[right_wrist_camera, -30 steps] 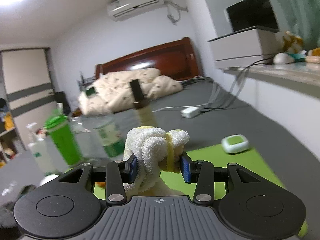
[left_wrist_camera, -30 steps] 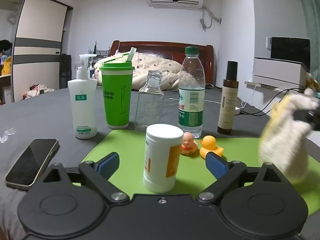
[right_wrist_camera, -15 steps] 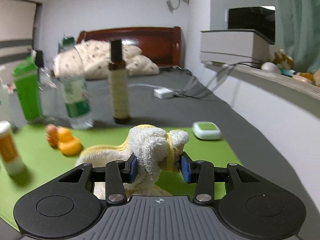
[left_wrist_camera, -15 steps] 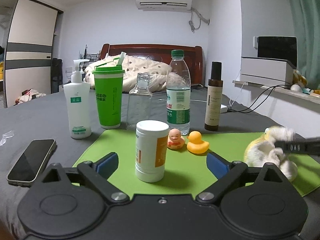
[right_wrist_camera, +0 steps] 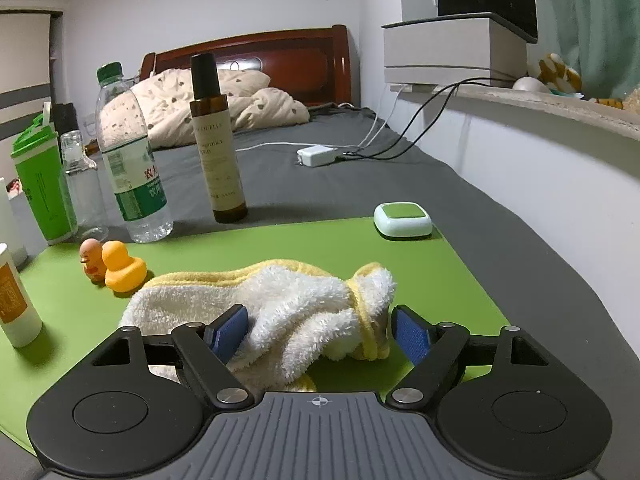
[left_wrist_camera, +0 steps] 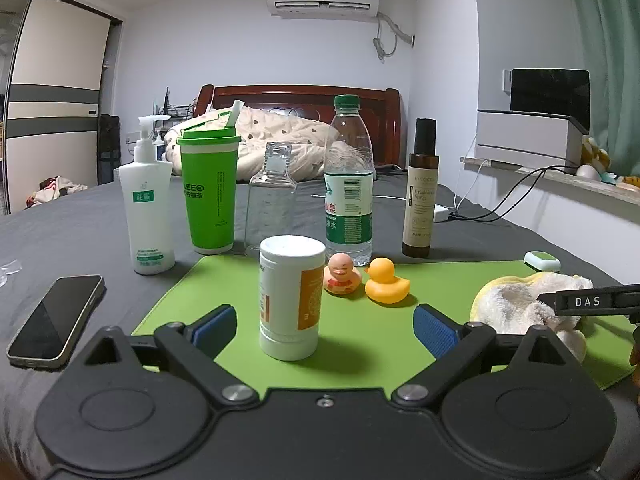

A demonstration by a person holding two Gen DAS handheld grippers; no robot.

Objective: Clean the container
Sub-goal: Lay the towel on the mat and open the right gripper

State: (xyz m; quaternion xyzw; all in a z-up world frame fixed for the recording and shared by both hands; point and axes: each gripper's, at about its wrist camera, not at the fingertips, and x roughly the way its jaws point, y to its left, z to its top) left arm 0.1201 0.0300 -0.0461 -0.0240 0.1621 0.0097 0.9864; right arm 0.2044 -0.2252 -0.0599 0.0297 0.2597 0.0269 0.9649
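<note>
In the right wrist view the white canister at 9 o'clock is cut by the picture's edge, label unreadable; the towel hides its own underside behind the fingers. In the left wrist view the right gripper runs off at 3 o'clock

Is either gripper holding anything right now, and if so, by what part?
Nothing is held. The right gripper is open around the towel lying on the mat; the left gripper is open, the white container standing between its fingers.
</note>
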